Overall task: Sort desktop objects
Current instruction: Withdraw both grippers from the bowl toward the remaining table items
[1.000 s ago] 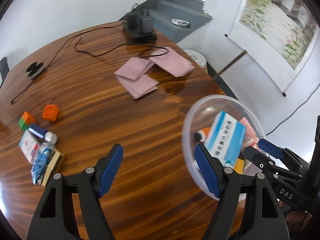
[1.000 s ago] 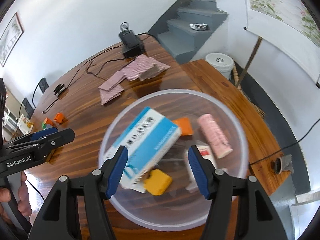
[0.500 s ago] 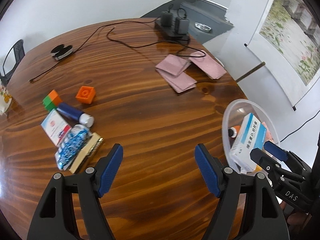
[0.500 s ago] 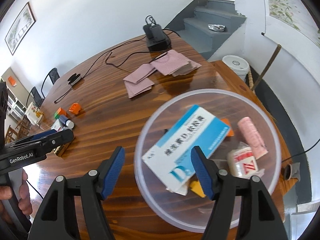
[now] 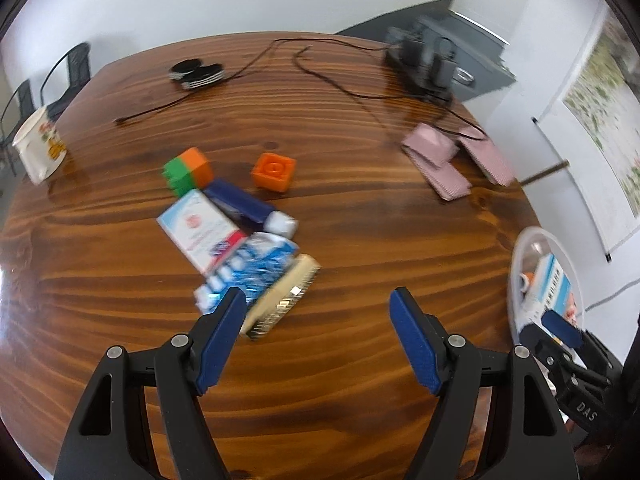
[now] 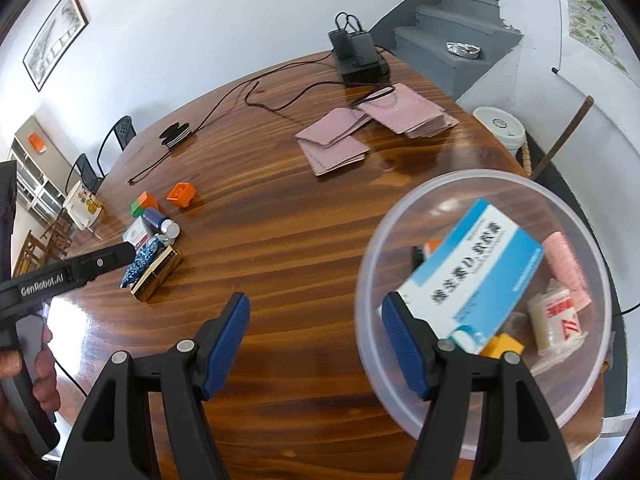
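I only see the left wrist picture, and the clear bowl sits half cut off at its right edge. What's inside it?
Observer: The right wrist view shows the bowl whole: a blue and white box, a pink roll, a white packet and a yellow block.
Visitor: Is the other claw holding something?
Observer: No, the right gripper is open and empty.
Visitor: Anything on the floor?
Observer: A white bucket past the table.
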Demonstrator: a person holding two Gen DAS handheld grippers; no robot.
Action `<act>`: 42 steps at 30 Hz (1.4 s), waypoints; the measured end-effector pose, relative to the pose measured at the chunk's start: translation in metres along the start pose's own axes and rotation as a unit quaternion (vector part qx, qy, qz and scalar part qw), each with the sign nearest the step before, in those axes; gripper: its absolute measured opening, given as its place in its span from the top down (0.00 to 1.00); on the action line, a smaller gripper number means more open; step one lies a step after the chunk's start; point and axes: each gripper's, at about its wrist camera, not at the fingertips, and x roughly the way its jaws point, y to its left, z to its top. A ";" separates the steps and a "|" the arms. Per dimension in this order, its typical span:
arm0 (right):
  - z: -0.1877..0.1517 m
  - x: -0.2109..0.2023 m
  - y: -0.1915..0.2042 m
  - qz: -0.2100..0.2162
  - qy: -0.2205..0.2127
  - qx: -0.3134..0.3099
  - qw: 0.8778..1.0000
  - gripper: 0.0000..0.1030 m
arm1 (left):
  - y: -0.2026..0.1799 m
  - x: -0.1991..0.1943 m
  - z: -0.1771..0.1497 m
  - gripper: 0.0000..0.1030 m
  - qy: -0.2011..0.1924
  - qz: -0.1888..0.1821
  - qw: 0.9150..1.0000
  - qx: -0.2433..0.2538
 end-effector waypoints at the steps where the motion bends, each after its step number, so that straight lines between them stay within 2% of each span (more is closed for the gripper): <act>1: 0.000 0.001 0.003 0.000 0.001 -0.001 1.000 0.30 | 0.007 0.001 0.001 0.25 0.000 0.003 1.000 -0.007; 9: 0.002 0.011 0.019 -0.002 0.008 -0.006 1.000 0.29 | 0.046 0.014 0.015 0.25 0.008 0.016 0.999 -0.041; 20: 0.001 0.027 0.032 -0.008 0.024 0.000 1.000 0.28 | 0.077 0.045 0.030 0.25 0.031 0.035 0.996 -0.072; 23: 0.000 0.031 0.033 -0.010 0.029 0.003 1.000 0.28 | 0.081 0.052 0.035 0.25 0.033 0.027 0.995 -0.086; 29: -0.001 0.039 0.038 -0.011 0.038 0.006 0.999 0.28 | 0.087 0.062 0.041 0.25 0.033 0.037 0.994 -0.102; 36: 0.001 0.047 0.049 -0.011 0.042 -0.003 0.999 0.28 | 0.092 0.074 0.045 0.25 0.039 0.055 0.992 -0.103; 42: 0.000 0.055 0.065 -0.004 0.049 -0.017 0.999 0.28 | 0.098 0.082 0.048 0.24 0.044 0.049 0.992 -0.107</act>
